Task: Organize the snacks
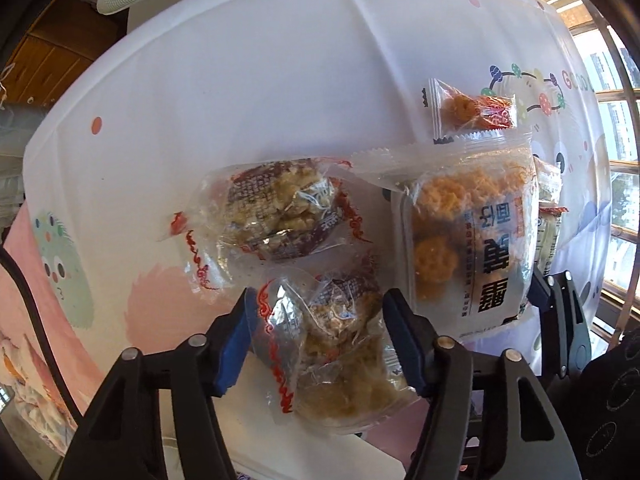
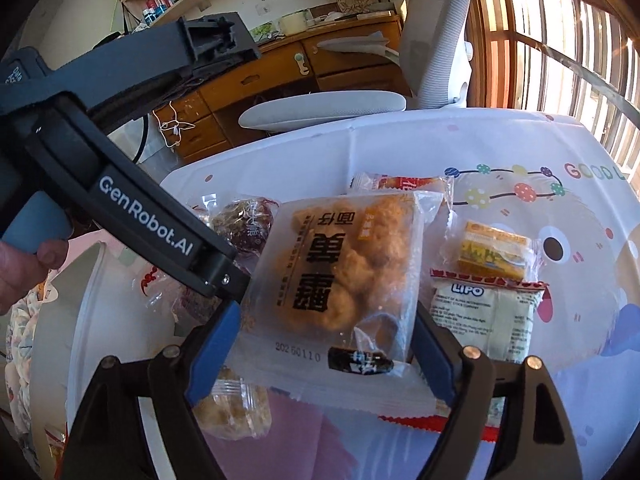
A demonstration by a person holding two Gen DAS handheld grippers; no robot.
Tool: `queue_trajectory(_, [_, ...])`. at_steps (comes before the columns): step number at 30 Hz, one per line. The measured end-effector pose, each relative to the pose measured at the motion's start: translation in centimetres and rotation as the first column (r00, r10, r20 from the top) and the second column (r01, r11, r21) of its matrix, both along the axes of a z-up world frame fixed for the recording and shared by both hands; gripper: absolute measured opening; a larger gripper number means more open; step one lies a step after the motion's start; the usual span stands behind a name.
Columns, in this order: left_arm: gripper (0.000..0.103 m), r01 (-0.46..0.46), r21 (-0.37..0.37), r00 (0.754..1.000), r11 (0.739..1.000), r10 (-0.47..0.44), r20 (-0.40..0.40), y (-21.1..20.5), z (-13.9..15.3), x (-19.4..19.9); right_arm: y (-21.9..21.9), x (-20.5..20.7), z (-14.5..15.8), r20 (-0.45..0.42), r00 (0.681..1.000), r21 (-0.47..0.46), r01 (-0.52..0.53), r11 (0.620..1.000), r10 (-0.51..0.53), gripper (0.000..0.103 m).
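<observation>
So far we see little sorted: every snack lies loose on the counter (image 1: pixel 224 80), and no box or tray for them shows. Our left hand-held gripper (image 1: pixel 316 340) straddles a clear-wrapped crumbly cake (image 1: pixel 340 360), its blue pads at the wrapper's sides; a firm pinch we cannot confirm. Just beyond it lies a second such cake (image 1: pixel 276 208). Our right hand-held gripper (image 2: pixel 324 352) stands spread around the near end of the large fried-snack bag (image 2: pixel 340 280), pads apart from it. Right of that bag lie a Lipo packet (image 2: pixel 488 320) and a small yellow packet (image 2: pixel 494 250), beyond it a red-printed sachet (image 2: pixel 400 182). We judge nearly all the work remains.
</observation>
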State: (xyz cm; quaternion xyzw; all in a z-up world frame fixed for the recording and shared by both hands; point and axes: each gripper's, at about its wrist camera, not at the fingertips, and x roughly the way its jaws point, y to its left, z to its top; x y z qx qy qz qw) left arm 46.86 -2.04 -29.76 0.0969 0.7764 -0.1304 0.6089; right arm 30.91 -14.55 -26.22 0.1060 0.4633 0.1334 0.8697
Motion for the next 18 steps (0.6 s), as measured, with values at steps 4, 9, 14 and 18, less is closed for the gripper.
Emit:
queue_trajectory(4, [0.048, -0.024, -0.035, 1.0, 0.999, 0.024, -0.019, 0.1, -0.3, 0.0, -0.4, -0.2, 0.2, 0.003, 1.0, 0.012, -0.01, 1.0, 0.01, 0.077])
queue_trajectory(9, [0.038, -0.059, -0.055, 0.998, 0.997, 0.057, -0.024, 0.2, -0.5, -0.4, -1.5, -0.2, 0.4, -0.014, 1.0, 0.05, 0.006, 0.999, -0.005, 0.06])
queue_trajectory(14, [0.037, -0.086, -0.037, 0.996, 0.996, 0.086, -0.01, -0.3, -0.1, -1.9, -1.7, -0.2, 0.8, -0.02, 1.0, 0.051, -0.014, 0.999, 0.015, 0.052])
queue_trajectory(18, [0.037, -0.099, -0.028, 0.995, 0.995, 0.099, -0.002, -0.8, 0.7, -2.4, -1.5, -0.3, 1.3, -0.029, 0.999, 0.036, -0.035, 0.999, 0.036, 0.046])
